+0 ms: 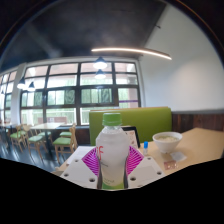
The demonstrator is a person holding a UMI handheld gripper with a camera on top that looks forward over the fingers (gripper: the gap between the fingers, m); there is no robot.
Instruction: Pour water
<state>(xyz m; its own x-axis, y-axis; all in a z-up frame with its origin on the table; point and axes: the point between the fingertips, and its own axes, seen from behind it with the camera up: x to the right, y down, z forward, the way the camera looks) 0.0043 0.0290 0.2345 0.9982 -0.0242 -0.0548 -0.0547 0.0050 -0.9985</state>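
Tool (pixel 113 172) clamped on a plastic bottle (pixel 113 152).
Both pink pads (pixel 94 162) press its sides — bottle upright, green cap up; a white bowl (pixel 167 141) sits on the counter (pixel 200 148) beyond.

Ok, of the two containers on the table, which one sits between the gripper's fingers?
The clear plastic bottle with the green cap stands between the gripper fingers. The white ceramic bowl sits farther back, off to the side on the wooden table.

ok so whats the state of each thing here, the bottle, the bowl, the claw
bottle: upright, green cap on, held between the pads
bowl: upright on the table, beyond the bottle, contents not visible
claw: shut on the bottle, both pads pressing its sides
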